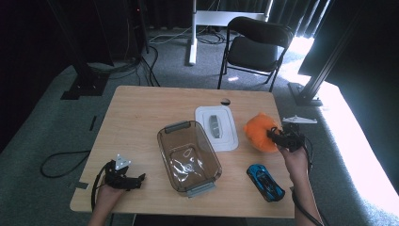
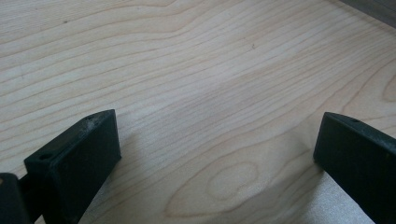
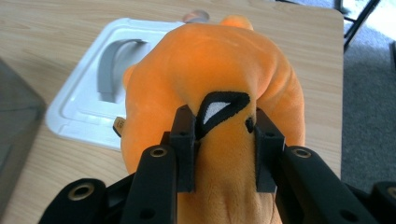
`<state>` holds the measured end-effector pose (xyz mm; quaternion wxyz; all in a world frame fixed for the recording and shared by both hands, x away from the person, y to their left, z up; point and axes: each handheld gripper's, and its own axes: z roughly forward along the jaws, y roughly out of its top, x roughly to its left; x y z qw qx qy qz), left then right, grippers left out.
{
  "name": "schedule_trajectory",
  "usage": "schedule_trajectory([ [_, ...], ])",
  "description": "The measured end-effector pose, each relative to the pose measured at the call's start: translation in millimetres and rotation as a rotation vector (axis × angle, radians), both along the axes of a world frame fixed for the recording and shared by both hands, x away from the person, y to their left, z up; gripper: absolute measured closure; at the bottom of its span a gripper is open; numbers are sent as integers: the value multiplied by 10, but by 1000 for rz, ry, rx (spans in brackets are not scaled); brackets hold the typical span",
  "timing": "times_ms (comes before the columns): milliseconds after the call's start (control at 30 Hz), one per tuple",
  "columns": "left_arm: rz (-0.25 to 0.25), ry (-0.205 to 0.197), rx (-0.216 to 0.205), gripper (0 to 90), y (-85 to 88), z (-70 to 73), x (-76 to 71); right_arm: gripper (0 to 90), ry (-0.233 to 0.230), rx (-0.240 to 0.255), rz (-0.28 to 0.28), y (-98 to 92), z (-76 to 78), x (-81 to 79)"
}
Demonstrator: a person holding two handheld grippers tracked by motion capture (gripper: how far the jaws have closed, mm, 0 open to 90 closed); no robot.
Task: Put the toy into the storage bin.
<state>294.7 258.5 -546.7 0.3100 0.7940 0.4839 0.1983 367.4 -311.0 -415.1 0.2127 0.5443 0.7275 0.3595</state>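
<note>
**A:** What's the surface like, starting at the near edge?

**B:** A pale wooden table [image 1: 141,108] with strong grain. At its near left corner the left gripper [image 1: 136,180] rests low over bare wood, its jaws spread wide with nothing between them. Near the right edge lies one blue toy car [image 1: 265,181].

**A:** And the right side?

**B:** The right gripper [image 1: 274,134] has its jaws pinched into one orange plush toy [image 3: 215,88] (the fabric bulges between the pads, beside a black-and-white eye patch). The plush is at the table's right side, just beside the lid; whether it is off the wood I cannot tell.

**A:** What's in the middle?

**B:** One clear brownish container [image 1: 188,157] with grey handles, open on top. Just beyond it lies one white lid [image 1: 215,128], flat, with a grey handle recess.

**A:** And the room behind?

**B:** Grey carpet [image 1: 47,127] all round, one black folding chair [image 1: 256,47] past the far edge, white desk legs [image 1: 193,33] beyond that, dark curtains at the back, and bright light falling in from the right. A black cable [image 1: 61,162] loops on the floor at left.
</note>
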Motion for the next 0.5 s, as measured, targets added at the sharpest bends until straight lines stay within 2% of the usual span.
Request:
schedule_trajectory([
  [200, 1, -1, -1, 8, -1, 0, 0, 678, -22, 9, 42, 111, 118, -60],
  [500, 0, -2, 0, 8, 0, -1, 1, 678, -83, 22, 112, 293, 358, -196],
])
